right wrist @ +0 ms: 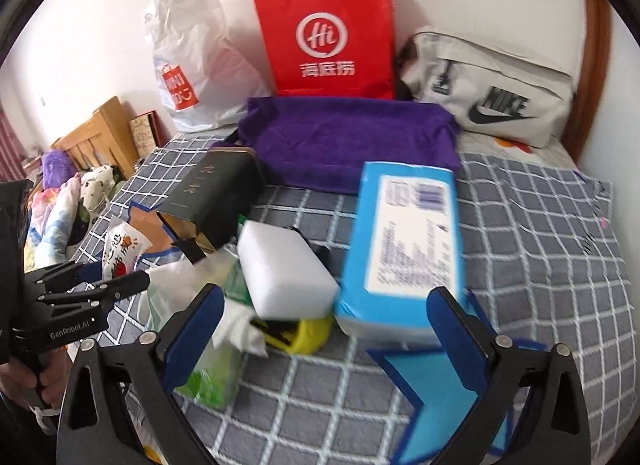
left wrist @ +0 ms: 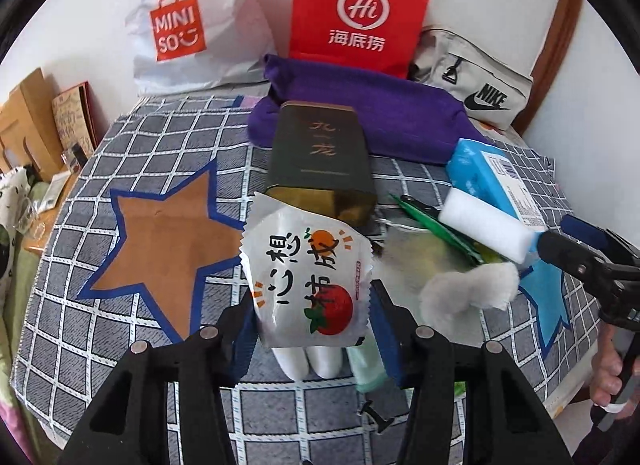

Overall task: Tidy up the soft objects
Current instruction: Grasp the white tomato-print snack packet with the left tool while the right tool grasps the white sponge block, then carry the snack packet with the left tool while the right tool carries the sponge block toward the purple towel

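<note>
The left gripper [left wrist: 310,319] points down toward the bed and its blue pads [left wrist: 386,335] press on both sides of a white snack packet [left wrist: 306,277] with printed tomatoes. The packet stands upright between the jaws, above the grey checked cloth [left wrist: 120,345], just in front of a dark tin [left wrist: 320,149] that lies on its side. An orange star patch [left wrist: 168,241] is to the left of the packet.

The right gripper [right wrist: 324,329] also tilts downward and its jaws stand wide apart with nothing pressed between them. Beyond its fingers lie a white sponge block [right wrist: 286,271] and a blue tissue pack [right wrist: 404,249], the two just beside each other. A purple towel [right wrist: 348,141] lies further back, near a red paper bag [right wrist: 326,33].
</note>
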The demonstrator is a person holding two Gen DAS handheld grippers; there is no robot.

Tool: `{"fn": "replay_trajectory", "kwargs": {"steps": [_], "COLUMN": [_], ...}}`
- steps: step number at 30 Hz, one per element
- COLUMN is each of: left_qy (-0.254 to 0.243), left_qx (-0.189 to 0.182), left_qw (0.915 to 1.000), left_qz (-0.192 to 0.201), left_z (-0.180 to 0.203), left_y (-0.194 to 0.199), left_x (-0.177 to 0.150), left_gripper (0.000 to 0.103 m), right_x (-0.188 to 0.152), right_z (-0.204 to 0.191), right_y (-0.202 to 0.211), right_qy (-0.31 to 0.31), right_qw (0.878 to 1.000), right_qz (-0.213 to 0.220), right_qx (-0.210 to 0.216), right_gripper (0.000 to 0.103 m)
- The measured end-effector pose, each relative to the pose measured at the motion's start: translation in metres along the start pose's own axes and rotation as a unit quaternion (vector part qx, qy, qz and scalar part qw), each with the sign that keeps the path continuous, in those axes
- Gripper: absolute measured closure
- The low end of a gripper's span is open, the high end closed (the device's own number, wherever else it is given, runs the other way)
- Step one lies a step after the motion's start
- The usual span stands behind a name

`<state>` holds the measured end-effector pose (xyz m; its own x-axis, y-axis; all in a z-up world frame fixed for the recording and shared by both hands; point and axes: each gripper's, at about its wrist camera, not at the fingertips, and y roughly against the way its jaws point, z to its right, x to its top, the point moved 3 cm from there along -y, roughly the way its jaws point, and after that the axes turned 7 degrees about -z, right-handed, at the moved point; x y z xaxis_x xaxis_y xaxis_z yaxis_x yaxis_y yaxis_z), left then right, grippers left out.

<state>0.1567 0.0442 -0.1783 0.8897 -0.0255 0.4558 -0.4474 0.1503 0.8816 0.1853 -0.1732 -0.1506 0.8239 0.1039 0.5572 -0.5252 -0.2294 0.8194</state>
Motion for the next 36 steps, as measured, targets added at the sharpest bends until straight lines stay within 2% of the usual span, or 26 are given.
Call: {"fn": "replay_trajectory", "kwargs": {"steps": [3,7,11,12,13,19,24,31,36], "left_qy": [0.007,0.020,0.024,0.027,0.030,0.046,0.048,0.055,0.060], "left_qx": [-0.003,-0.016,-0.022,-0.024,-0.025,-0.037,-0.028,-0.008,0.011], "left_qw": [1.0000,0.9997,0.9992,0.9990,0.9987,0.9972,0.9972,0.9973,0.9971], "left_qz": [-0.001,-0.007,-0.023,-0.027,-0.031,-0.045,-0.050,-0.048,-0.046], "left_z": [-0.009,-0.022,-0.030,-0.032,-0.034,-0.041,-0.041,-0.041,-0.040], "left_y": [-0.003,-0.011,-0.022,-0.025,-0.028,-0.035,-0.034,-0.025,-0.016], "left_x": [0.000,-0.004,-0.012,-0.014,-0.015,-0.020,-0.024,-0.031,-0.033], "left_gripper": [0.054,0.054,0.054,0.054,0.054,0.054,0.054,0.054,0.054], "right_x": [0.006,0.008,0.005,0.005,0.004,0.003,-0.008,-0.054,-0.087], "right_z": [-0.009,-0.023,-0.030,-0.031,-0.031,-0.026,-0.023,0.001,0.029], "right_y": [-0.013,-0.030,-0.046,-0.047,-0.047,-0.028,0.004,0.034,0.031], "right_qy": [0.011,0.030,0.040,0.042,0.042,0.021,0.016,0.004,-0.022], "right_qw": [1.000,0.999,0.998,0.998,0.998,1.000,1.000,1.000,1.000], "right_qz": [-0.007,-0.021,-0.040,-0.037,-0.039,-0.016,0.009,0.007,-0.011], "right_qx": [0.006,0.015,0.003,-0.003,-0.005,0.012,0.014,0.012,0.008], "right_gripper": [0.012,0.015,0.033,0.041,0.045,0.047,0.047,0.047,0.047]}}
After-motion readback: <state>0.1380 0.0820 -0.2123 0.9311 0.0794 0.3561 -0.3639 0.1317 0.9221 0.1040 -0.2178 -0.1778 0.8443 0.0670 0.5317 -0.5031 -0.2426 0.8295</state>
